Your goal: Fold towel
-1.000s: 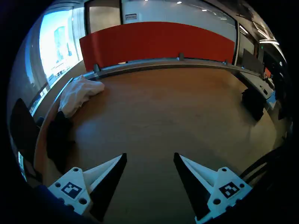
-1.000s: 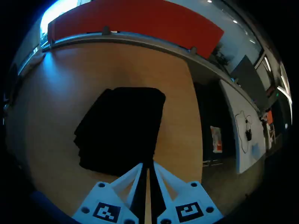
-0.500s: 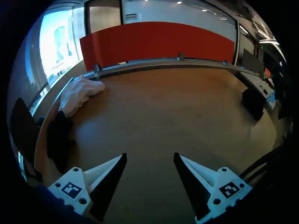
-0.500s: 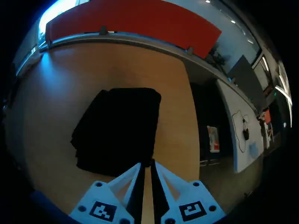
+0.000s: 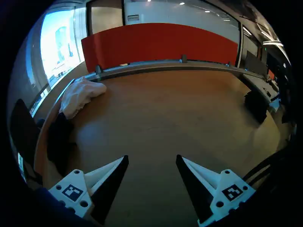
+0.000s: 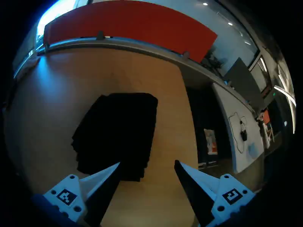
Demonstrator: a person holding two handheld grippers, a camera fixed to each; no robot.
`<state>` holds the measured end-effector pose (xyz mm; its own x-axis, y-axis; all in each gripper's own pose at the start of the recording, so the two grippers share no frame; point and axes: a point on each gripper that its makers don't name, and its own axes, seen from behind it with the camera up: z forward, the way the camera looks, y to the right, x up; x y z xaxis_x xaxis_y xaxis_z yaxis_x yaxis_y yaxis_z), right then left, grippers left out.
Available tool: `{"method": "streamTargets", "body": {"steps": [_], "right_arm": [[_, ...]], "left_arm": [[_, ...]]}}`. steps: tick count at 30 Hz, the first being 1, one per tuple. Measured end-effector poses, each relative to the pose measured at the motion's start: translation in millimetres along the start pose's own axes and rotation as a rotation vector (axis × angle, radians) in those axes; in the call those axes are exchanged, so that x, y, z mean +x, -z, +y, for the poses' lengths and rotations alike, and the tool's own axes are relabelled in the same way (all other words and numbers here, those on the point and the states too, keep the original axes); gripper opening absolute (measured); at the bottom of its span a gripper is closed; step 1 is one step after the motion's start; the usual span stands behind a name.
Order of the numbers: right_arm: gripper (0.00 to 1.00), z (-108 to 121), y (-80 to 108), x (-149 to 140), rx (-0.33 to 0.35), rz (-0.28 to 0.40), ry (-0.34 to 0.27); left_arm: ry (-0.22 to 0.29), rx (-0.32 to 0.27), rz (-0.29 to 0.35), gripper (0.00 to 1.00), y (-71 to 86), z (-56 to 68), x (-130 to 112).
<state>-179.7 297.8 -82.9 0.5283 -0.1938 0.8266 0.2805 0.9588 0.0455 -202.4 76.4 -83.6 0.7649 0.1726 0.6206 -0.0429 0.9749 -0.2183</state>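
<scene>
- The towel (image 6: 115,138) is black and folded into a flat, roughly rectangular stack, with stepped layers showing along its 9 o'clock side.
- It lies on the wooden bench (image 6: 57,94), toward 8 o'clock in the right gripper view.
- In the left gripper view the towel (image 5: 255,106) sits at 3 o'clock, near the bench's edge.

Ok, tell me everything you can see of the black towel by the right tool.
The black towel looks like soft cloth, folded into a flat, roughly rectangular stack with stepped layers along its left edge. It lies on the wooden table, close to the table's right edge. The right tool stands open at its near edge; whether a finger touches it is unclear.
</scene>
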Motion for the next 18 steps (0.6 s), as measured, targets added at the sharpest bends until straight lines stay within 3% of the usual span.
{"method": "streamTargets", "body": {"steps": [18], "right_arm": [[1.0,-37,21.4,32,0.046,0.116,-0.013]], "left_arm": [[0.005,-0.004,0.025,0.93,3.5,-2.2,7]]}}
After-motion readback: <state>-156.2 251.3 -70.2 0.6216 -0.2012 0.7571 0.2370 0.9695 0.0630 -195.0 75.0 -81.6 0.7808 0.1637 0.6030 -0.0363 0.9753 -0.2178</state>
